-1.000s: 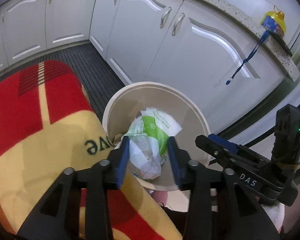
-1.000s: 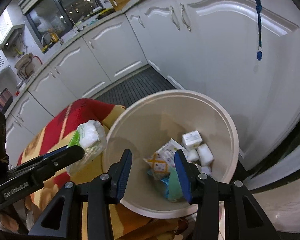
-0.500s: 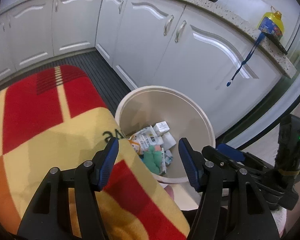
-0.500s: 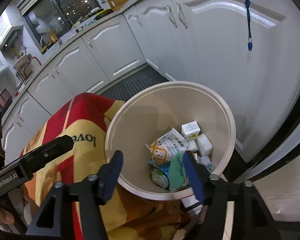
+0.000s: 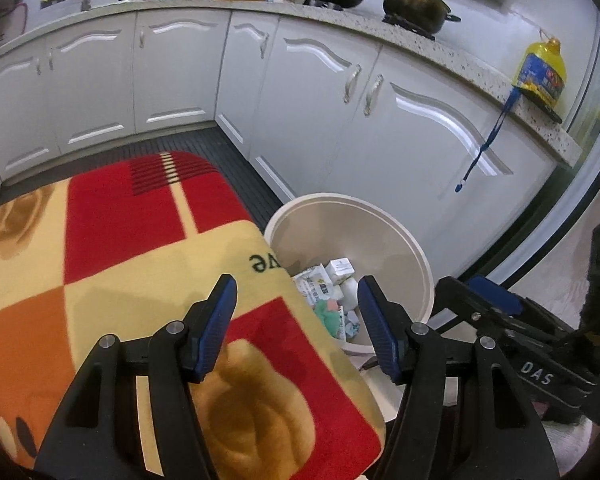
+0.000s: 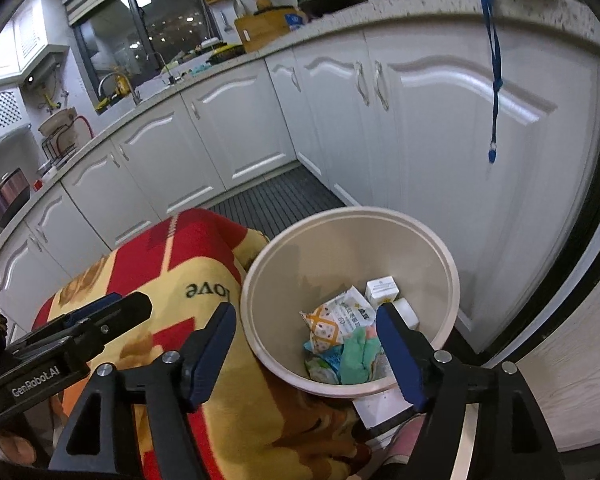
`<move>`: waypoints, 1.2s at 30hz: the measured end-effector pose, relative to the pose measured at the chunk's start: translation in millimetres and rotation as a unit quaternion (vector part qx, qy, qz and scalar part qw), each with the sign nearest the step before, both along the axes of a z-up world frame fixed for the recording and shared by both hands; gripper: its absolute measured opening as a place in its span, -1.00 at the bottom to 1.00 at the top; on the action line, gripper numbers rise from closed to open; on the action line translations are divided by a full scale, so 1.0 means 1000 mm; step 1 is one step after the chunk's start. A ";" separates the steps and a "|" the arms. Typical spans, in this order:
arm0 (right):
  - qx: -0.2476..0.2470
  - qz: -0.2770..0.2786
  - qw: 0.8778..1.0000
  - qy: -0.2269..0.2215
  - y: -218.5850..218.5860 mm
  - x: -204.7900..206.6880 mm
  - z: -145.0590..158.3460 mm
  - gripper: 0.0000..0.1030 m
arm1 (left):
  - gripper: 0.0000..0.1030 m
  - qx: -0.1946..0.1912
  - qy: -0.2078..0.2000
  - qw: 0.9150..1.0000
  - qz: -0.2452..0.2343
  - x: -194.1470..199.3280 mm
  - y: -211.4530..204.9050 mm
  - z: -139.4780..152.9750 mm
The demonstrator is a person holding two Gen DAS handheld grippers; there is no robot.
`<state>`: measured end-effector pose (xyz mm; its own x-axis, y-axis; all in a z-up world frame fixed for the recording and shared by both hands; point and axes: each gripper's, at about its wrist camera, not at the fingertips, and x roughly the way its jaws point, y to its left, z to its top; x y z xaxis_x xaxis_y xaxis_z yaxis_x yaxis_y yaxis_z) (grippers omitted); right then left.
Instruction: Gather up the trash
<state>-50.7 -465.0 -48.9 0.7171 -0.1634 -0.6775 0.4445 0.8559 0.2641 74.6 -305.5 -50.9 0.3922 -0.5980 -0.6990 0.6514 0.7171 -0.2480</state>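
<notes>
Trash (image 6: 342, 336) lies heaped at the bottom of the cream bin (image 6: 452, 280), toward its five o'clock wall: a white pouch with an orange lattice print and small dark writing too blurred to read, a small white carton at its one o'clock, and a crumpled green piece at its six o'clock. The bin touches a red and yellow blanket (image 5: 140, 264) at its nine o'clock; the blanket bears the upside-down word "love", cut to "ve" in the left view. The left gripper (image 5: 296, 328) hangs over the blanket's edge, its jaws opening with nothing between them. The right gripper (image 6: 306, 354) hovers over the bin's near rim, jaws likewise opening and empty. Its body reads "DAS"; the left one reads "GenRobot.AI". A yellow bottle (image 5: 540, 68) with a blue label stands on the counter at one o'clock.
</notes>
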 end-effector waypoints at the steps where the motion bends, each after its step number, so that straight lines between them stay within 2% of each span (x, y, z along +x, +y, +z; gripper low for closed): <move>1: -0.003 0.000 1.000 -0.002 0.002 -0.001 0.003 0.37 | 0.32 -0.002 -0.002 1.000 0.004 -0.001 0.004 0.002; 10: -0.037 -0.004 0.999 -0.024 0.024 -0.012 0.028 0.47 | 0.34 -0.009 -0.048 0.999 0.019 -0.019 0.026 0.023; 12: -0.046 -0.004 0.998 -0.030 0.029 -0.016 0.034 0.50 | 0.40 -0.011 -0.060 0.998 0.022 -0.024 0.030 0.029; 14: -0.054 -0.007 0.998 -0.038 0.033 -0.020 0.040 0.52 | 0.61 -0.019 -0.068 0.997 0.022 -0.027 0.035 0.034; 29: -0.073 -0.010 0.995 -0.071 0.051 -0.039 0.061 0.63 | 0.61 -0.040 -0.109 0.993 0.039 -0.049 0.068 0.061; 33: -0.079 -0.012 0.994 -0.079 0.054 -0.044 0.065 0.76 | 0.61 -0.044 -0.114 0.992 0.043 -0.052 0.073 0.065; 36: -0.085 -0.015 0.993 -0.085 0.056 -0.048 0.068 0.78 | 0.61 -0.047 -0.118 0.991 0.046 -0.055 0.076 0.069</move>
<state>-98.4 -408.5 18.9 0.8115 -0.2881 -0.5084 0.4323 0.8814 0.1906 20.1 -229.1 17.6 0.5947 -0.6102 -0.5234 0.6320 0.7573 -0.1648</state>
